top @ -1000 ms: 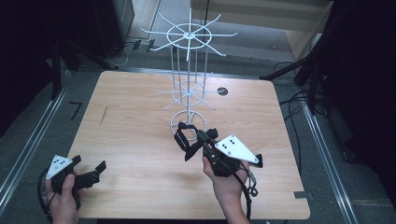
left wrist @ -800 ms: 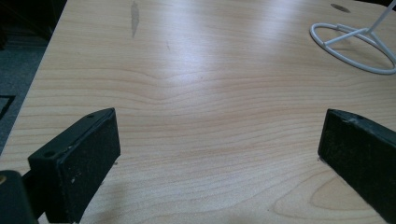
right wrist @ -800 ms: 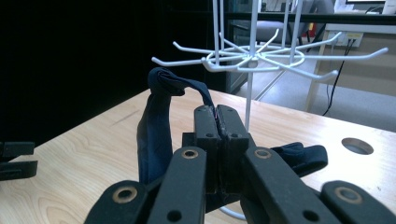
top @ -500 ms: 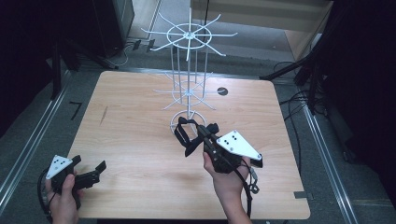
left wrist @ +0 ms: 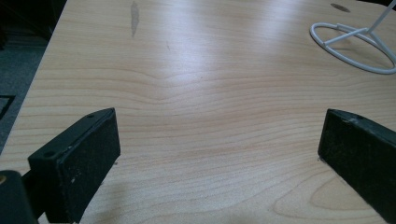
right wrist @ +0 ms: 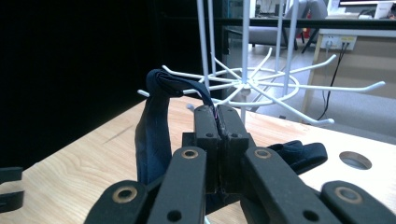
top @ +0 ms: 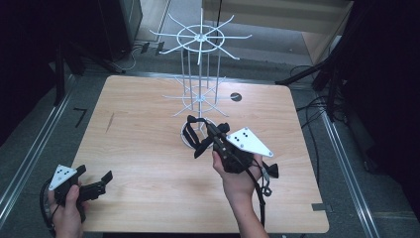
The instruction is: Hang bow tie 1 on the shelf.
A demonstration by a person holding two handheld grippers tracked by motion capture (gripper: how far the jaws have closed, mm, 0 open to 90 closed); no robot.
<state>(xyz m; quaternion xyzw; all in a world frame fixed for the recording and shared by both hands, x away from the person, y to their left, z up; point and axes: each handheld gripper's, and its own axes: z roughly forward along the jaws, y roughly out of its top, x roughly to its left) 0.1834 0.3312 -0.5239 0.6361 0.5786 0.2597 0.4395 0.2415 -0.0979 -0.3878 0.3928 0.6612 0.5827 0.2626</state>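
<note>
Right tongs (top: 204, 140) pinched tight on a dark strap loop (right wrist: 156, 116), held just above the white wire rack's (top: 199, 69) base ring, mid-table (top: 148, 148). Strap looks soft, light and floppy, so we judge it'll sag and swing; we'd keep the grip near the top fold so the loop hangs open for a hook. Left tongs (left wrist: 215, 154) wide, empty, near-left edge.
</note>
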